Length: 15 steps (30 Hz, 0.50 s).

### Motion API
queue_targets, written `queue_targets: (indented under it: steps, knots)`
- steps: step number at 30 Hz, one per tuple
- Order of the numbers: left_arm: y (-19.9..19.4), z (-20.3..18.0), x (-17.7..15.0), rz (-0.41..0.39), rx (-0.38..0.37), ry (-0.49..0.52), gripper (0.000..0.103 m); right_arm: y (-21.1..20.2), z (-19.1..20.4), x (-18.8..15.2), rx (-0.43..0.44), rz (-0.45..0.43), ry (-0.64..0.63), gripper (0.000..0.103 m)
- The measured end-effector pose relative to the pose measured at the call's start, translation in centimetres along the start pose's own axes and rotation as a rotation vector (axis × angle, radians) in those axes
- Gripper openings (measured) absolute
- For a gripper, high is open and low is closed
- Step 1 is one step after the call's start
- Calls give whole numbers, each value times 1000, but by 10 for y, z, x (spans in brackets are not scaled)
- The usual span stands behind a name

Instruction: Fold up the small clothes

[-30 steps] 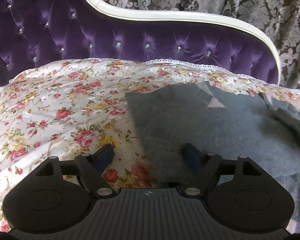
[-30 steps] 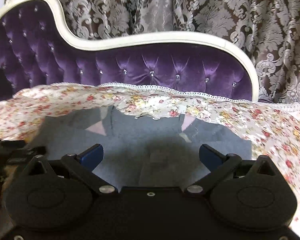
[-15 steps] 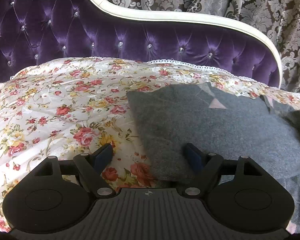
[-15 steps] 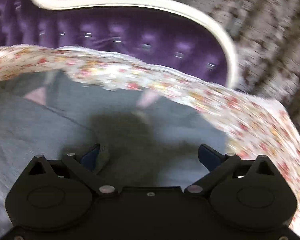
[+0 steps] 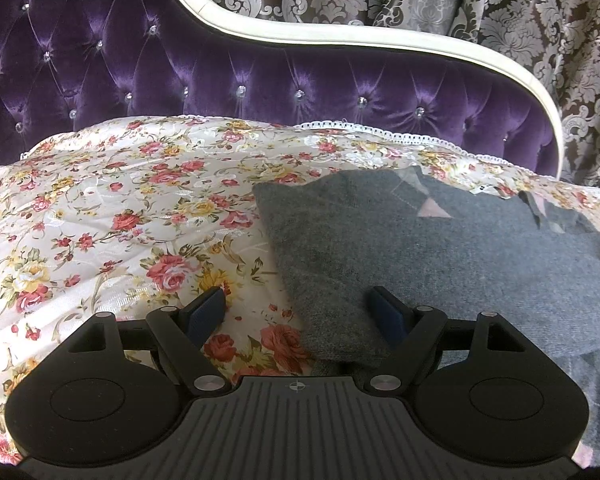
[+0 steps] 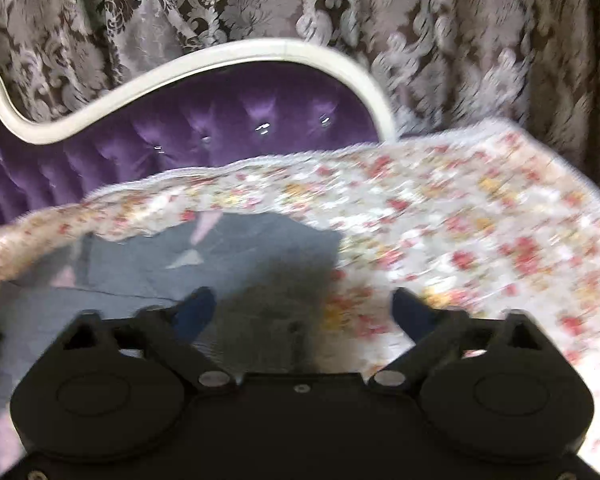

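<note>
The soft, limp grey woollen garment lies on the floral cover toward its right edge, best pinched at its thick folded edge, with the left tool released astride its near-left corner and the right tool, jaws just narrowing, gripping nothing.

Each gripper, the left gripper and the right gripper, is built of matte black plastic with two round housings, silver pivot screws and dark blue finger pads (a ribbed centre plate is carried by the left).
</note>
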<state>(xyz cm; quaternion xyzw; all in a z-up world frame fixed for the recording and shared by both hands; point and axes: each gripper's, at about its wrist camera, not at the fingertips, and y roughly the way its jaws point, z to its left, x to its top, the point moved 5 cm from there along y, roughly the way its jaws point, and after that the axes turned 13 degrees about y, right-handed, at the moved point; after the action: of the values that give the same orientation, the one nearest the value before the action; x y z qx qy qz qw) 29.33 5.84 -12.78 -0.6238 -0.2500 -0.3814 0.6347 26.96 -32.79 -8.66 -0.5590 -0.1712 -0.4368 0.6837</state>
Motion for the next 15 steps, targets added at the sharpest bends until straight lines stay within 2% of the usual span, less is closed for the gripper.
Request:
queue_targets:
  steps: [2,6,9,13,14,15]
  knots:
    - [0,0,0,0,0,0,79,11,-1,-2,32,42,40,62]
    - [0,0,0,0,1,1,79,19,-5,-8,63,79,118,62]
    - [0,0,0,1,1,0,79,18,-2,-12,93,98,124,62]
    - [1,0,0,2,2,1,79,25,-3,-13,72,126,129,59]
    - [1,0,0,2,3,1,79,27,-1,-14,64,136,120,48]
    - [1,0,0,2,2,0,79,29,0,-16,48,150,106,29]
